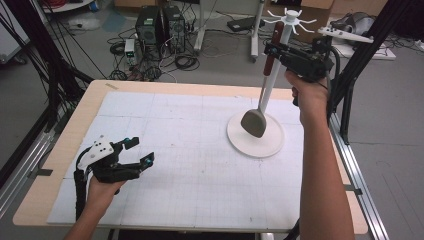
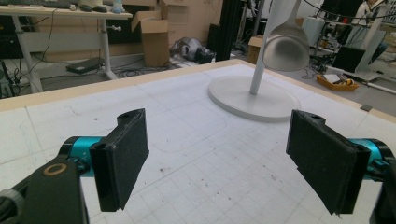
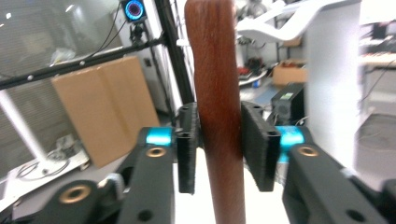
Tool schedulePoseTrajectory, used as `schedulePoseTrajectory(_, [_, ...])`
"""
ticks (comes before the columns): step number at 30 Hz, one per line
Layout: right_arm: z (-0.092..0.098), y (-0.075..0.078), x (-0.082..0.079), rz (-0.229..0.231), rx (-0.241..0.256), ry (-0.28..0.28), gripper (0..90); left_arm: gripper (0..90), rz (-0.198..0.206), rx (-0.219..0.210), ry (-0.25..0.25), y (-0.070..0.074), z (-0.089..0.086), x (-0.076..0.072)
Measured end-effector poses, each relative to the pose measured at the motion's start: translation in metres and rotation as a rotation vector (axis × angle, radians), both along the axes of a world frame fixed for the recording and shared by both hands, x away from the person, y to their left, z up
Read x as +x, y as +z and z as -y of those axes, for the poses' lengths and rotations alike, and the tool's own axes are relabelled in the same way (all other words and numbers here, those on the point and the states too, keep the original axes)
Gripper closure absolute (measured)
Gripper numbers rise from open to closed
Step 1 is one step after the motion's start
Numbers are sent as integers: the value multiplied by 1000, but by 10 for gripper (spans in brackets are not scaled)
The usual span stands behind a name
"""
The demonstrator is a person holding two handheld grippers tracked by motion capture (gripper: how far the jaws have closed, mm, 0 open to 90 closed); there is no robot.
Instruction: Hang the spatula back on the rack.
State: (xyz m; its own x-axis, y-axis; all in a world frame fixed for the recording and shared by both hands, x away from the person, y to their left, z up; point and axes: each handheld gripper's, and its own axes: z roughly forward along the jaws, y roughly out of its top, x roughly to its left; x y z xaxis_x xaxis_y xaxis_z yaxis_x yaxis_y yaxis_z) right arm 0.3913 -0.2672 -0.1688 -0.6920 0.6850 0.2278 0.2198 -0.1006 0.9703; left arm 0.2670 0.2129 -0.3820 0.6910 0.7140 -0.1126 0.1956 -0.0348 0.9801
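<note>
A: So, what's the right gripper [image 1: 274, 49] got?

B: A spatula, by its brown wooden handle [image 3: 217, 107]. Both jaws press flat on the handle, one each side, no gap. Handle runs straight up between them, top sticks out above the pads, rest carries on below.

A: And the business end?

B: Grey blade [image 1: 254, 123] hangs well below the fingers, w/ the metal neck slanting down to it. Blade sits over the round white base [image 1: 267, 143] of the stand; can't tell if it touches or just hovers. From the left gripper view the blade [image 2: 286, 45] looks lifted off the base, right beside the white pole [image 2: 258, 72].

A: Stand's the thing w/ hooks?

B: Yep, white pole going up, ring of hooks [image 1: 291, 17] at the top, just above and beyond the right gripper's jaws. Handle's right alongside the pole up there.

A: Left side?

B: Left gripper [image 1: 138, 151] is low near the front left of the table [image 1: 60, 150], hand [image 1: 102, 192] wrapped round the grip. Jaws spread wide, nothing between them, only the gridded white mat [image 2: 196, 140] showing in the gap. Pads point toward the stand, which is well ahead of the fingertips, a bit to their right.

A: Anything touching the left one?

B: Nope, holding nothing.
</note>
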Motion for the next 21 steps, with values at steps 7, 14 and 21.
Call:
schedulePoseTrajectory(7, [20, -20, -27, 59, 12, -80, 527, 212, 1, -1, -3, 0, 0, 0])
schedulePoseTrajectory(14, [38, -47, -58, 83, -15, -115, 499, 212, -7, -5, -5, -2, -1, 1])
schedulePoseTrajectory(21, [40, -89, -93, 99, -201, -236, 317, 195, -25, -31, 1, -7, -5, 4])
